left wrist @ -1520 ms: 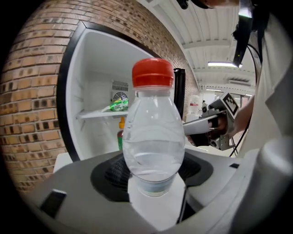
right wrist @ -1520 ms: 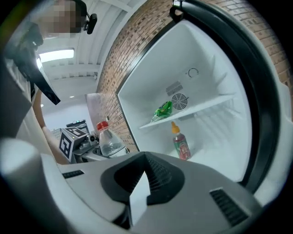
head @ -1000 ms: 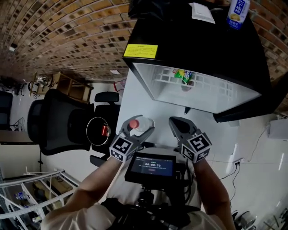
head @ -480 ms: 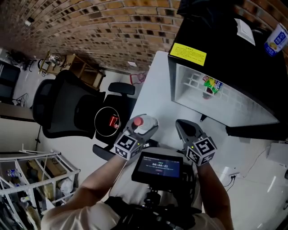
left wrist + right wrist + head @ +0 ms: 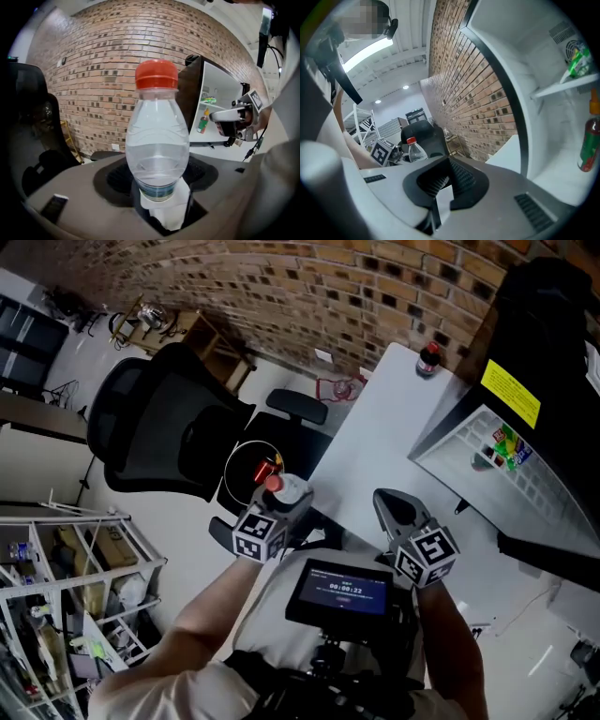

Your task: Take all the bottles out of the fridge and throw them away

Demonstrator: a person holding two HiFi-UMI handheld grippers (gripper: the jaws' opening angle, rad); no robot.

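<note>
In the head view the black fridge with a white inside (image 5: 448, 423) has slid to the right edge, while a second ago it stood straight ahead. The person has turned left, away from it. The left gripper (image 5: 289, 497) still grips the clear plastic bottle with red cap (image 5: 277, 486). Just beyond its tips there are now a black office chair (image 5: 159, 423) and a round black container (image 5: 231, 465) with something red inside. I judge that this bottle is out of the fridge and on its way to be thrown away. Whether the container is the bin, I cannot tell. A green bottle (image 5: 506, 444) remains on the fridge shelf, far to the right of both grippers, so the task is not finished.

In the left gripper view the jaws stand wide but press on the lowest part of the clear bottle (image 5: 157, 140), below its label. Its long axis rises straight from the jaws — red cap uppermost, nearly upright, about half full of water.

In the right gripper view the right gripper (image 5: 448, 188) has its jaws fully together with nothing between them. The held bottle shows far off to its left, the open fridge close on its right.
</note>
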